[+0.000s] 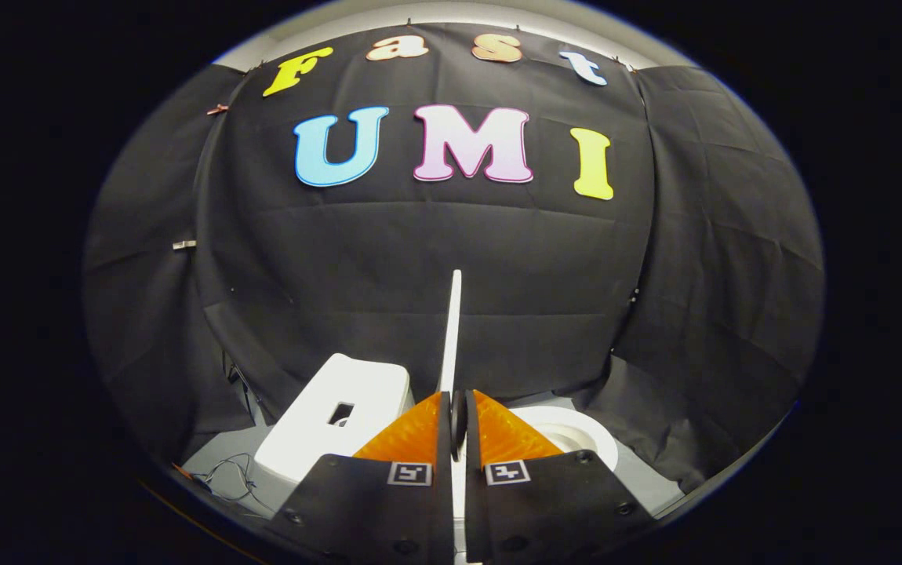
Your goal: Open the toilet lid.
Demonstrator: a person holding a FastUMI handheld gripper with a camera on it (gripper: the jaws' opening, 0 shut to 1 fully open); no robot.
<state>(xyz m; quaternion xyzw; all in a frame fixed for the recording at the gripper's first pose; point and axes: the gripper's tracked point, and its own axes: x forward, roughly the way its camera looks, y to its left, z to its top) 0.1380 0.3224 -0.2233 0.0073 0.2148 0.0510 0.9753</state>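
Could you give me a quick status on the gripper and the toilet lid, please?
Gripper fingers shut on the toilet lid, edge pinched between them. Lid raised, standing upright, edge-on. Tank one side, bowl the other. Nothing in the way.

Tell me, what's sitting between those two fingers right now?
In the gripper view, the thin white toilet lid stands on edge between the fingers, pinched by the gripper.

Dim, sharp; strong fisheye edge distortion

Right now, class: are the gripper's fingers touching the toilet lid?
Touching. The gripper view shows the thin white toilet lid standing edge-on, its lower edge pinched between the closed fingers of the gripper, no gap either side.
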